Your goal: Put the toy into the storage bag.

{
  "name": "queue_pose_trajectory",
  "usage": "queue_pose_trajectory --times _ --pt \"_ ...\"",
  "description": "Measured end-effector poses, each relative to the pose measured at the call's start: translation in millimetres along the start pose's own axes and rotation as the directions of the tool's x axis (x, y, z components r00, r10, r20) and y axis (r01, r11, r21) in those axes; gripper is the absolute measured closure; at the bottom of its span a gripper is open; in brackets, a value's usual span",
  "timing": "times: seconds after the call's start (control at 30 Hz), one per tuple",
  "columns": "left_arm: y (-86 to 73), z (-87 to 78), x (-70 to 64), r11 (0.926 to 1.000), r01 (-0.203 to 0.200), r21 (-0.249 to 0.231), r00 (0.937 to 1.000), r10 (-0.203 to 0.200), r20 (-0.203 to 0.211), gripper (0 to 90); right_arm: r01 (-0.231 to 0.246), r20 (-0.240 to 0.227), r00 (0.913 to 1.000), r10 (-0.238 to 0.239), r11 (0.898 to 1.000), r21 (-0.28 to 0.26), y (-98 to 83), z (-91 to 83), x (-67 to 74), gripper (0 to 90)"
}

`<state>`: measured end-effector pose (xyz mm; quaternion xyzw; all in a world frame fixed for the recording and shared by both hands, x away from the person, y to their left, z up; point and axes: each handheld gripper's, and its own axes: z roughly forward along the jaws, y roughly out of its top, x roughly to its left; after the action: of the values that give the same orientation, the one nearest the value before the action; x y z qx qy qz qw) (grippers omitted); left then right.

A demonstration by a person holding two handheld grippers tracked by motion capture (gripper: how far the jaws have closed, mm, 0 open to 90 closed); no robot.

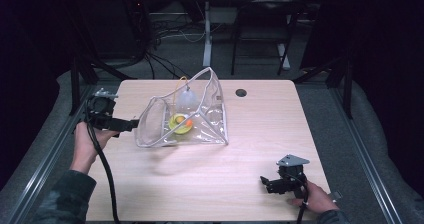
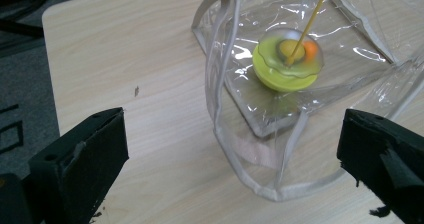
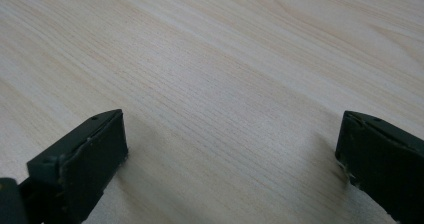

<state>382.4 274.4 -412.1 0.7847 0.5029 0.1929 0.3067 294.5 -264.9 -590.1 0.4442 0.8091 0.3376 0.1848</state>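
Observation:
A clear plastic bag (image 1: pixel 210 116) with pale trim lies on the wooden table (image 1: pixel 260 134), its open mouth turned to the left. Inside rests a yellow-green round toy (image 1: pixel 180 123) with an orange bit, and a thin yellow cord (image 2: pixel 311 21) rises from it. A whitish translucent thing (image 1: pixel 187 100) stands behind the toy. My left gripper (image 1: pixel 129 125) is open just left of the bag's mouth. In the left gripper view, the left gripper (image 2: pixel 232 134) frames the bag's rim (image 2: pixel 250 156) and the toy (image 2: pixel 287 64), with the pads clear of the rim. My right gripper (image 1: pixel 265 183) (image 3: pixel 230 134) stands open over bare wood at the front right.
A small dark round hole (image 1: pixel 241 92) sits in the tabletop near the far edge. Black frame rails (image 1: pixel 75 84) run along both sides of the table. Behind it are desk legs (image 1: pixel 206 34) and loose cables on the floor.

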Motion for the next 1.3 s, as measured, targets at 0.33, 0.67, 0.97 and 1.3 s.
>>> queue_pose_trajectory --times 0.33,0.67,0.97,1.3 --pt "-40.5 4.9 11.9 0.9986 0.048 0.023 0.9988 -0.048 -0.002 0.0 0.0 0.0 1.0 0.0 1.0 0.0 0.0 0.0 0.0 0.0" --pt "-77.2 19.7 11.4 0.9945 0.073 0.075 0.9958 -0.077 0.05 0.0 -0.003 0.001 1.0 0.003 1.0 -0.003 -0.1 0.2 0.3 0.0" --pt "-110.2 36.5 7.7 0.992 0.073 0.103 0.9958 -0.078 0.049 0.0 -0.003 0.001 1.0 0.003 1.0 -0.003 -0.1 0.2 0.2 0.0" --pt "-138.3 46.8 5.4 0.9949 0.072 0.07 0.9952 -0.077 0.061 0.0 -0.003 0.001 1.0 0.003 1.0 -0.004 -0.2 0.2 0.3 0.0"
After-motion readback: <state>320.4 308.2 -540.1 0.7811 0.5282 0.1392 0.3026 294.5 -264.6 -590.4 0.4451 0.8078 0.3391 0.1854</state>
